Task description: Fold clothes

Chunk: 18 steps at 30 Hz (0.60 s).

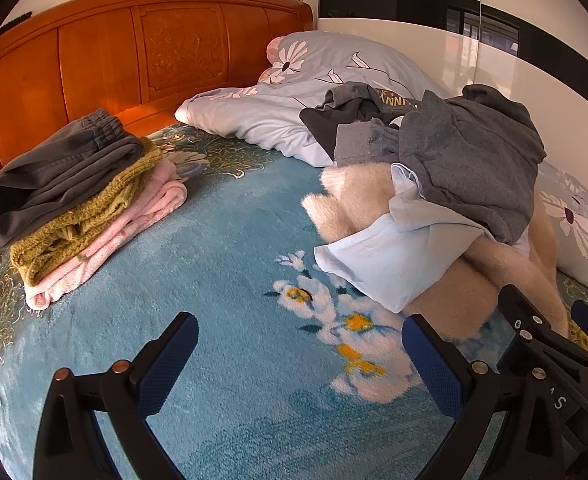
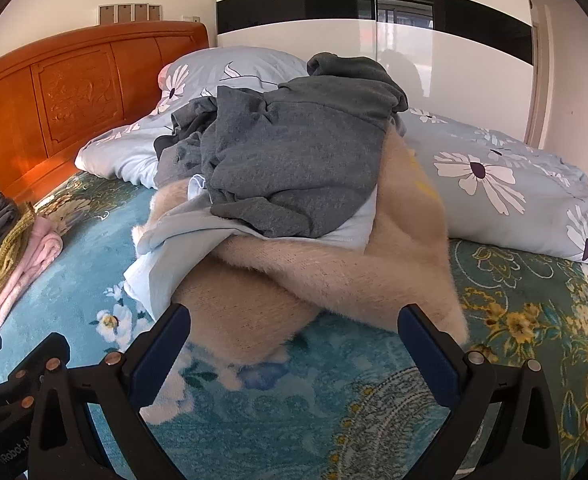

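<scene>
A heap of unfolded clothes lies on the bed: a grey sweatshirt [image 2: 294,160] on top, a light blue shirt [image 2: 173,236] under it, a fuzzy cream garment [image 2: 314,280] at the bottom. In the left wrist view the same heap shows its grey sweatshirt [image 1: 470,160] at right. A folded stack [image 1: 77,200] of grey, olive and pink pieces sits at left. My left gripper [image 1: 302,344] is open over the bare blanket. My right gripper [image 2: 294,336] is open just in front of the cream garment, holding nothing. The right gripper [image 1: 554,320] also shows at the lower right of the left wrist view.
A teal flowered blanket [image 1: 233,240] covers the bed. A pale blue flowered duvet [image 2: 514,192] and pillow [image 1: 326,60] lie behind the heap. The orange wooden headboard [image 1: 133,52] stands at the far left, a glossy white wardrobe [image 2: 434,56] behind.
</scene>
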Available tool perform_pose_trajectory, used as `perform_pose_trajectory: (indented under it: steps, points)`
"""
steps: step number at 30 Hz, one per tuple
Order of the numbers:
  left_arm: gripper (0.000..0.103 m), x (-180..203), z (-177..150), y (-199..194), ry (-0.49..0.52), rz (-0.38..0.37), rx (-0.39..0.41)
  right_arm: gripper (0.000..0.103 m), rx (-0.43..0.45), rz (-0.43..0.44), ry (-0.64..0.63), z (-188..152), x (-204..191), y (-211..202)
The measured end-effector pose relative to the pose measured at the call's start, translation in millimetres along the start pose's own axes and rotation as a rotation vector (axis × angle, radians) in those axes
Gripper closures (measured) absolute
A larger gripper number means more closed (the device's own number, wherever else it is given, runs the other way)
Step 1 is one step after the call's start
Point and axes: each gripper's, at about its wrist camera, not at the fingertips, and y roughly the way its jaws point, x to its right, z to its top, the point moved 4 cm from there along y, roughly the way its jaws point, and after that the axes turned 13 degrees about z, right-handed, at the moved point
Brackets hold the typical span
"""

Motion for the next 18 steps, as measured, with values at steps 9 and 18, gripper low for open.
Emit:
perform_pose_trajectory:
  steps: [9,18]
  points:
    - [0.000,-4.4,2.3,-4.5,-0.004,-0.006,-0.005,0.000,0.004,0.002,0.004,0.2,-3.5,-2.3]
    - [0.000,-11.5,-0.1,-6.4,-0.020,-0.021,-0.025,0.000,-0.027,-0.015,-0.007,-0.3,-9.2,-2.9]
